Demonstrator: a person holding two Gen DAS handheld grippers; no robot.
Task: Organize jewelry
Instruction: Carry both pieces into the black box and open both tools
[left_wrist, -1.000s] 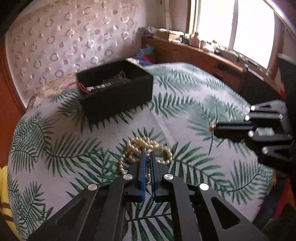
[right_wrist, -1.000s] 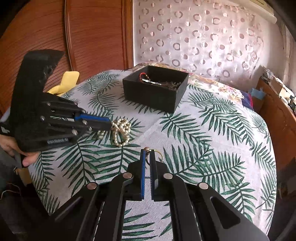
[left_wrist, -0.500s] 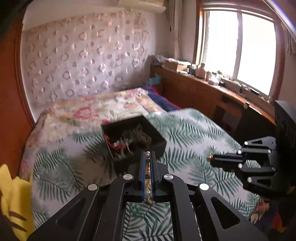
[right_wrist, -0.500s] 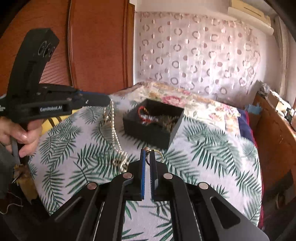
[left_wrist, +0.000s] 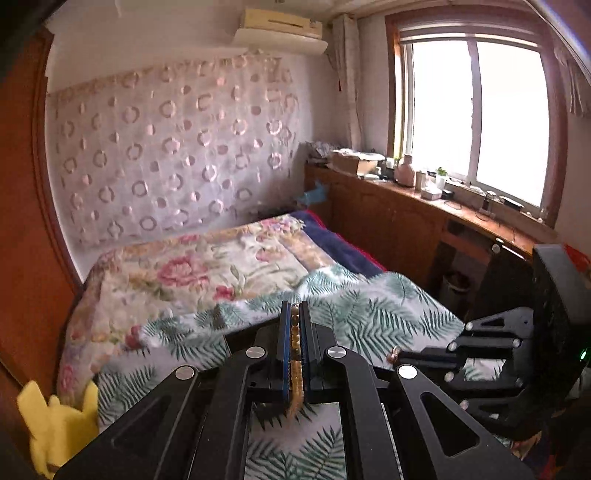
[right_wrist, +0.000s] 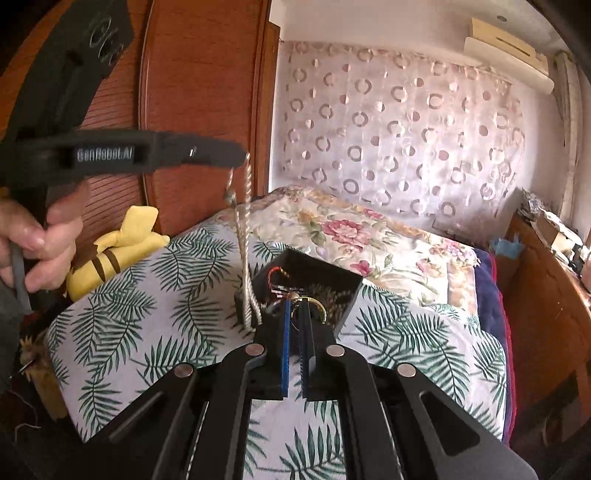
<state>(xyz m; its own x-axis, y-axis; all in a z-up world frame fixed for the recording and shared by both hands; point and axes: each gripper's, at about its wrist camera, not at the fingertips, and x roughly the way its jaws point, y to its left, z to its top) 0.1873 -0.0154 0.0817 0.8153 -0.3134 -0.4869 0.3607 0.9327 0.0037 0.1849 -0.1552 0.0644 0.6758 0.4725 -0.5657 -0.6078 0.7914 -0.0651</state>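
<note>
Pearl necklace hangs from the left gripper, clamped at its tip, strand dangling down w/ its bottom loop just in front of the black box; whether it touches the box can't be told. In the left wrist view the same beads run between the two closed fingers, and that gripper is pinched tight on them.

Right gripper is closed on a small gold ring, which pokes out at the tip, right over the box's near edge. From the left view it shows side-on at lower right, a small bead-like bit at its tip, over the bedspread.

Around: leaf-print cover on the bed, floral quilt behind it, dark blue blanket at the far side. Yellow plush toy at the bed's left edge by the wooden panel. A person's hand grips the left tool's handle. Nothing lies between the hanging strand and the box opening.

Only the right view shows the box; in the left view its own fingers hide it. Only the left view shows the window & cluttered wooden ledge.

Box is open-topped, holds a tangle of jewelry: red cord piece, dark chains, silvery bits.
</note>
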